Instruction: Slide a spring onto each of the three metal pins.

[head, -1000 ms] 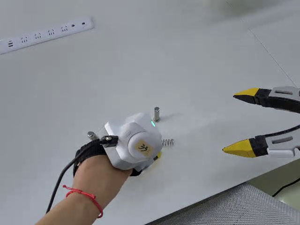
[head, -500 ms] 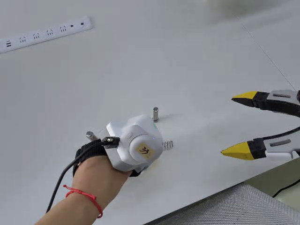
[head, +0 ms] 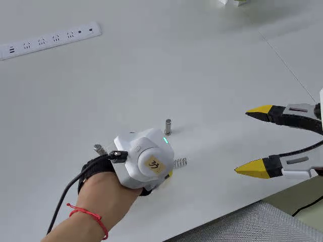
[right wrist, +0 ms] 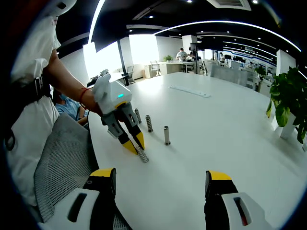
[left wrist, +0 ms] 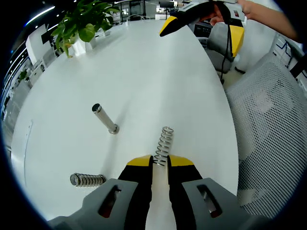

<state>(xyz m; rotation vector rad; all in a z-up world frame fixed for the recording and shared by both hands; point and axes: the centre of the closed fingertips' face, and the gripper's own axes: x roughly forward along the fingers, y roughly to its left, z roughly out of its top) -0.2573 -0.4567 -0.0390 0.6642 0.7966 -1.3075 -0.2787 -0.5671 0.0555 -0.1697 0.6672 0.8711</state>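
Observation:
My left gripper [head: 169,169] [left wrist: 159,160] is low over the white table [head: 166,60], shut on one end of a small spring [head: 180,162] [left wrist: 164,139]. The spring sticks out forward past the yellow tips, and the right gripper view also catches that spring [right wrist: 142,154]. A bare metal pin [head: 168,126] [left wrist: 103,117] [right wrist: 167,135] stands just beyond. Another pin [left wrist: 88,180] [right wrist: 148,123] carries a spring. A third pin [head: 98,148] [right wrist: 138,115] stands behind the hand. My right gripper [head: 242,141] [right wrist: 160,173] hovers open at the right with nothing between its fingers.
A white power strip [head: 50,36] lies at the far left of the table. The near table edge runs diagonally past a grey mesh chair [head: 252,222]. A potted plant [left wrist: 81,26] stands at the table's far end. A cable [head: 68,191] trails from my left gripper.
The head camera has shifted a little. My left gripper and the spring have edged slightly toward the near edge, away from the bare pin. The right gripper stays open.

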